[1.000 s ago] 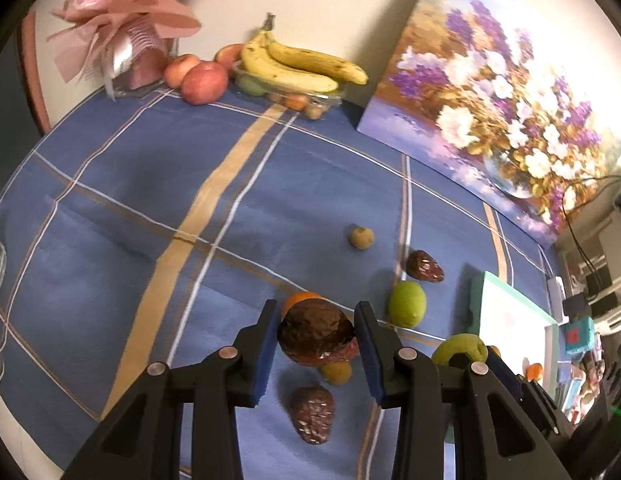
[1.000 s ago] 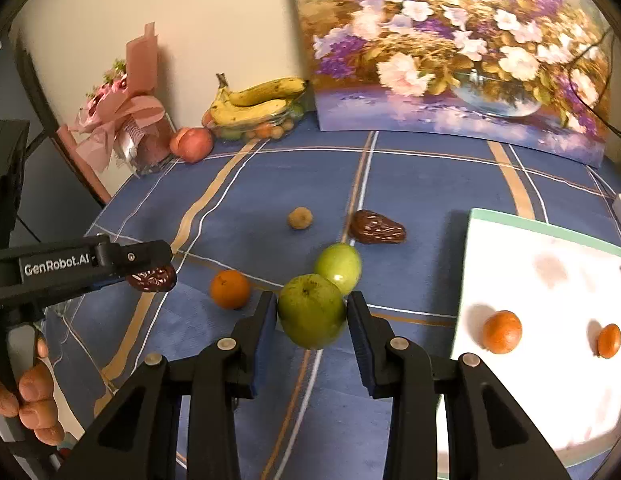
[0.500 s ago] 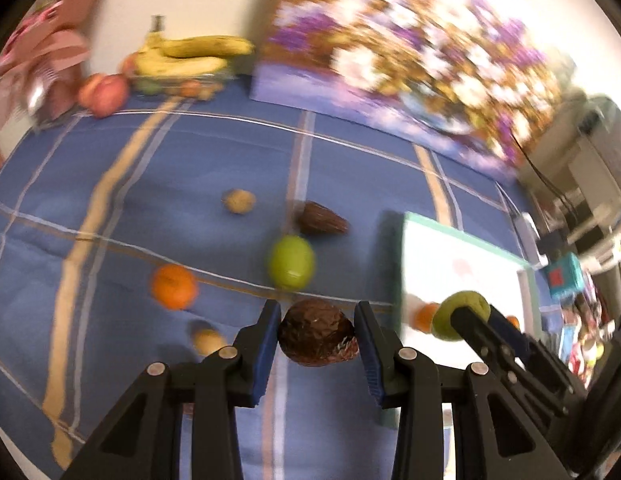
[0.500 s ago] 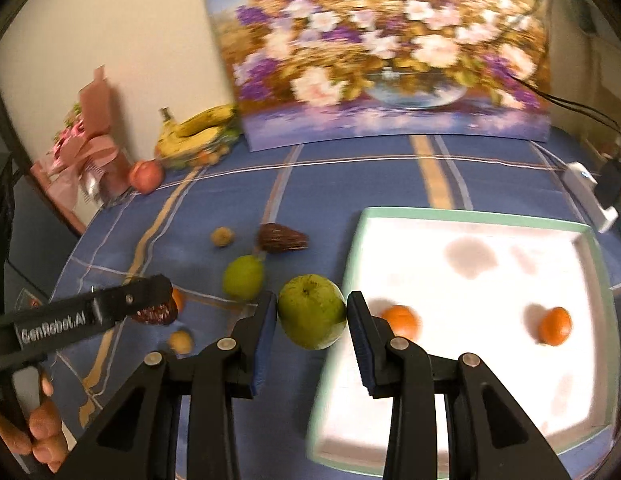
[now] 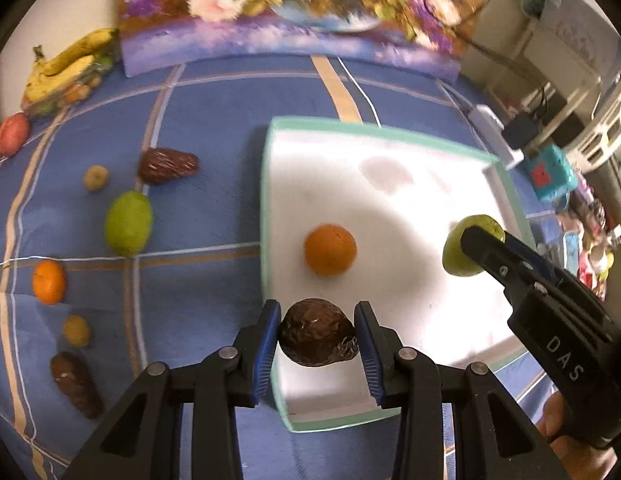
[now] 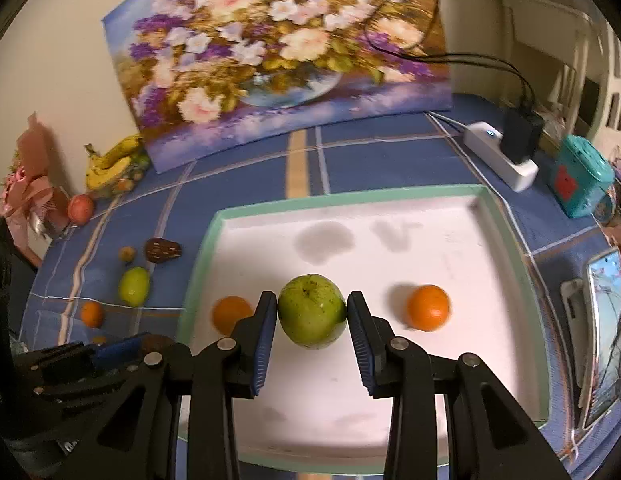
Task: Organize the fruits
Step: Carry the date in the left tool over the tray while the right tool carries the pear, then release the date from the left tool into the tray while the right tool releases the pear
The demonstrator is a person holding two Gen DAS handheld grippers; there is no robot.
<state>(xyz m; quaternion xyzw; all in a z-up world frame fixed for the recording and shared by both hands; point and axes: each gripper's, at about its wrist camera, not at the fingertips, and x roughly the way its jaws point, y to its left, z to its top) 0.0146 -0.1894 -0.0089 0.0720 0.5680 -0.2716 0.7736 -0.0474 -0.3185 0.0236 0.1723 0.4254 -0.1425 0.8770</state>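
My left gripper [image 5: 315, 336] is shut on a dark brown wrinkled fruit [image 5: 316, 338] over the near left corner of the white tray [image 5: 390, 132]. My right gripper [image 6: 311, 312] is shut on a green apple [image 6: 311, 310], held above the middle of the tray [image 6: 350, 196]. In the left wrist view that apple [image 5: 464, 240] shows at the right with the right gripper [image 5: 476, 242] around it. Two oranges [image 6: 427, 307] [image 6: 230, 312] lie in the tray. On the blue cloth left of the tray lie a green fruit [image 5: 128, 223], an orange [image 5: 49, 282] and brown fruits [image 5: 167, 165].
A flower painting [image 6: 278, 56] leans on the back wall. Bananas [image 5: 64, 66] and red apples [image 5: 11, 134] sit at the far left. A power strip [image 6: 498, 156], a teal box [image 6: 582, 176] and a phone [image 6: 604, 336] lie right of the tray.
Both grippers have swung right from the loose fruit on the cloth to over the tray, each keeping its fruit. The left one has also rolled and sunk a little.
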